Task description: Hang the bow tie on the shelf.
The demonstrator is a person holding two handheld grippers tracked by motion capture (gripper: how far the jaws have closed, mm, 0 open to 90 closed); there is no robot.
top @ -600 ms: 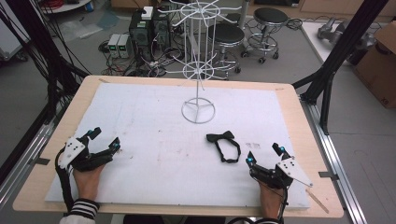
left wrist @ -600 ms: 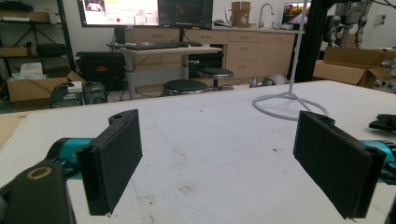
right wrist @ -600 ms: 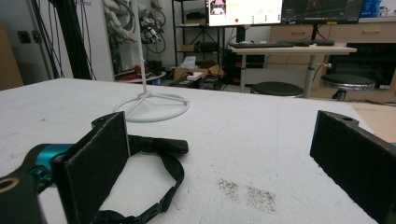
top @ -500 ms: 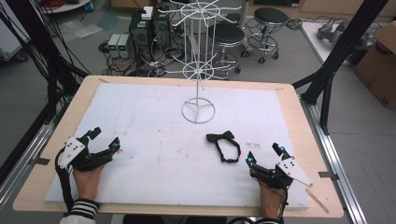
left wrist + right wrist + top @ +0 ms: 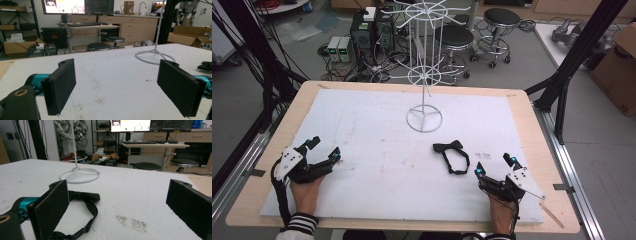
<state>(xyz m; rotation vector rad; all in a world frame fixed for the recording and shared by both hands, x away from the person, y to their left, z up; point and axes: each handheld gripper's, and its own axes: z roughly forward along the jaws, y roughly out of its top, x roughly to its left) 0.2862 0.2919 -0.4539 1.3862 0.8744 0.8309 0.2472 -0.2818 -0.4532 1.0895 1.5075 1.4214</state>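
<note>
We see the left gripper (image 5: pixel 323 150) low on the white foam sheet (image 5: pixel 377 175) at the near-left corner of the table (image 5: pixel 287 107), held by a hand (image 5: pixel 304 189) in a striped sleeve (image 5: pixel 302 223). Jaws spread wide, nothing between them; the left gripper view confirms it, both black pads (image 5: pixel 61 83) well apart over bare, slightly scuffed foam.

Mid-table, toward the far edge: a white wire rack (image 5: pixel 424 75), ring base resting on the foam, upright post with spoked tiers. It also shows in the left gripper view (image 5: pixel 155 53) at upper right, and in the right gripper view (image 5: pixel 80 175) at upper left.

Right of centre, nearer the person than the rack: a black bow tie (image 5: pixel 452 155) lying flat on the foam, its strap looped toward the near edge. It sits apart from the rack base, just to the left of the right gripper (image 5: pixel 496 166).

Right gripper rests at the near-right of the sheet, jaws released and wide, gripping nothing. In the right gripper view the bow tie (image 5: pixel 82 205) lies close behind and beside the left-hand jaw, strap curling under it; we can't tell whether it touches. A dark speckled smudge (image 5: pixel 131 221) marks the foam between the jaws.

Beyond the table: stools (image 5: pixel 502 20) and electronics boxes (image 5: pixel 362 37) on the floor.
</note>
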